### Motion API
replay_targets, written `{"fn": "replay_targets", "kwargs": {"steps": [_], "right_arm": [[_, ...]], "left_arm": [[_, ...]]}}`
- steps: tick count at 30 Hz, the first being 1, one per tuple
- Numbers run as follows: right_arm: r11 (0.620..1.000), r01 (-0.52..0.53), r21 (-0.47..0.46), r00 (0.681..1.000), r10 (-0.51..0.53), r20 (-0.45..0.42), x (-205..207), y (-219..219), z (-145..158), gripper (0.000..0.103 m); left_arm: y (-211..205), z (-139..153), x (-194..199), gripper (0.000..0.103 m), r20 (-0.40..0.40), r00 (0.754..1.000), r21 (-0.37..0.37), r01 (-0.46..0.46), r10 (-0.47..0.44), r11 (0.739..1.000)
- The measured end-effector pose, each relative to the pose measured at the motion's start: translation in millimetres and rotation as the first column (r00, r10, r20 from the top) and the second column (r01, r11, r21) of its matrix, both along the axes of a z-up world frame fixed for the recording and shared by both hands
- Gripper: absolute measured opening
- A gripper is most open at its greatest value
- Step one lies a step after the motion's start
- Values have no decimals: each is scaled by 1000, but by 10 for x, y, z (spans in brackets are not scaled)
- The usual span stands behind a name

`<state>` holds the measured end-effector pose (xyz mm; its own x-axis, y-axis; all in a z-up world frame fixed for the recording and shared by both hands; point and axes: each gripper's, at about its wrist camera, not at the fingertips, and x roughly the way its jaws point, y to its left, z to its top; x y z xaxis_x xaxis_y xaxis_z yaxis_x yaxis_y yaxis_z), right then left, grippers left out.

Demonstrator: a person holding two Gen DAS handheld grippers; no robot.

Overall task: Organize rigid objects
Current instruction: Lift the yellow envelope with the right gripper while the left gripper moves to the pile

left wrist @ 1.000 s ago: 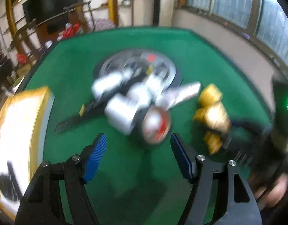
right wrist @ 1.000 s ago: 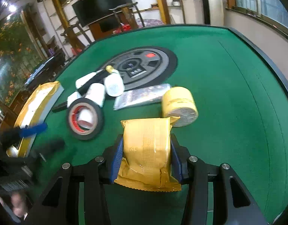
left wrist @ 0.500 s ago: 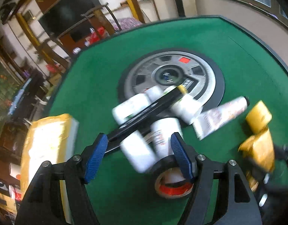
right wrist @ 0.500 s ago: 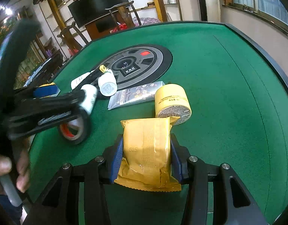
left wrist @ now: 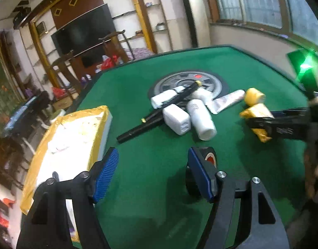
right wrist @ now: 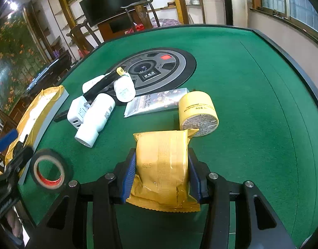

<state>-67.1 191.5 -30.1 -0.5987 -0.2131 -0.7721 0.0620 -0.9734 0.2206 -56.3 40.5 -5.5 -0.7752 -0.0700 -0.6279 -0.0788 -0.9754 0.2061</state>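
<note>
Green felt table (right wrist: 252, 95) filled both views, round grey centre panel (right wrist: 157, 70) at far middle, shelves and a dark TV behind. Large yellow-edged box (left wrist: 72, 137) sat at near left, likely the drop spot. Cluster left of centre: white bottles (right wrist: 96, 120), white charger block (right wrist: 76, 114), black rod (left wrist: 159, 112) lying across them, silver sachet (right wrist: 157, 103) and yellow tape roll (right wrist: 197, 112) to the right. Black tape roll (right wrist: 48, 171) stood near left. Right gripper (right wrist: 162, 176) was clenched on the yellow snack packet (right wrist: 162, 161), glossy, crinkled, sealed, held low over the felt just in front of the yellow roll. Left gripper (left wrist: 152, 172) was spread wide, holding nothing, its right finger (left wrist: 199, 174) just beside the black roll. Step looked like carrying the packet; next probably move it left to the box and release
</note>
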Motion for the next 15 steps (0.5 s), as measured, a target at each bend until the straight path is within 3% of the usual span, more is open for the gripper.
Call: {"fn": "replay_targets", "kwargs": {"steps": [3, 10, 12, 15], "right_arm": [[1000, -2, 5, 1000, 2, -1, 1, -8, -4, 41], [1000, -11, 10, 1000, 11, -3, 6, -30, -7, 41], [1000, -11, 11, 1000, 11, -3, 7, -28, -8, 41], [1000, -12, 13, 1000, 12, -4, 6, -32, -7, 41]], "left_arm": [[-5, 31, 124, 69, -35, 999, 16, 22, -21, 1000], [204, 5, 316, 69, -189, 981, -139, 24, -50, 990], [272, 41, 423, 69, -284, 957, -182, 9, -61, 983], [363, 74, 608, 69, -433, 897, -248, -25, -87, 968]]}}
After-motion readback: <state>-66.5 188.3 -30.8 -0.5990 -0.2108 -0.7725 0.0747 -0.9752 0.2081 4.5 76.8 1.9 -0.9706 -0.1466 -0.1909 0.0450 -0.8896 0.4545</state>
